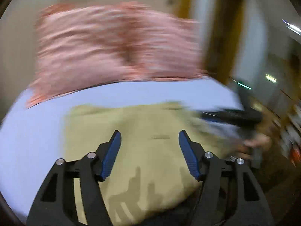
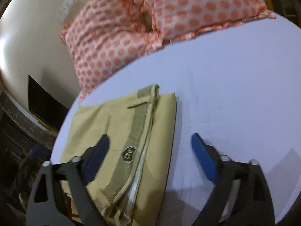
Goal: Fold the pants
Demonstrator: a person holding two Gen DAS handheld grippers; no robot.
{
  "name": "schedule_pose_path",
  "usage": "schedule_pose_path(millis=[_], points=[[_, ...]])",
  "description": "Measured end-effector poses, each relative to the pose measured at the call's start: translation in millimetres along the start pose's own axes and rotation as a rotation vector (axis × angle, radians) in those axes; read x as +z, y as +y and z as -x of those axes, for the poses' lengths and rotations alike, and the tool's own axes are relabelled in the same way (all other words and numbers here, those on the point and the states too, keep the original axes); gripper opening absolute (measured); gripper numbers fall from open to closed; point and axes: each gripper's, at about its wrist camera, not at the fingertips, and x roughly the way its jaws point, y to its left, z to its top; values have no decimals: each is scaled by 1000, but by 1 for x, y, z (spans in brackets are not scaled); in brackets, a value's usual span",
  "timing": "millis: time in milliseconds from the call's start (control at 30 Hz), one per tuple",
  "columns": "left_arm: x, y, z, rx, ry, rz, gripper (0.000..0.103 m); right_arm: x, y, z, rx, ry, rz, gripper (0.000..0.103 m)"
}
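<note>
Pants: the khaki pants (image 2: 120, 131) lie folded into a compact stack on the bed (image 2: 235, 94), at 7 o'clock of its sheet in the right wrist view, waistband and button uppermost.
Left gripper (image 1: 150, 137): jaws wide, holding nothing, hovering over the stack; the view is blurred.
Right gripper (image 2: 149, 141): jaws wide, empty, straddling the stack's 3 o'clock edge.
Why: both grips look released, so the fold seems finished.
Pillows (image 2: 150, 28): dotted, at 12 o'clock, apart from the pants.
Containers: none visible.
</note>
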Motion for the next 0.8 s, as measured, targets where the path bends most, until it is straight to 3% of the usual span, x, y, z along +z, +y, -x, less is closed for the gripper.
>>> schedule_pose_path(millis=[33,100,133,233,267,367,400,433,500,533,633,800], points=[[1,40,-11,59,62,96,64,1,2,-3,5,0,11,84],[-3,87,-28,91,159,222,63,2,5,-8,8,20,22,79],[-6,104,-38,76,197,254,63,2,6,-10,49,47,21,66],[-9,120,-58,-21,278,295,66,3,7,-15,69,73,37,64],[-8,121,-67,-73,307,296,69,4,2,-15,99,65,23,64],[-7,115,-82,-123,344,277,82,4,-6,-16,159,56,-19,58],[-5,115,-86,-151,347,280,83,4,-4,-19,165,67,-5,48],[-2,115,-90,-174,346,288,82,3,-4,-24,213,104,-9,26],[-3,115,-93,-204,349,300,51,4,-9,-35,306,160,-65,18],[-2,114,-97,-225,362,308,16,7,-11,-36,334,164,-82,16],[12,104,-97,-204,337,274,9,22,-5,-32,381,162,-86,14],[69,96,-99,-114,181,205,8,80,24,-19,331,55,22,12]])
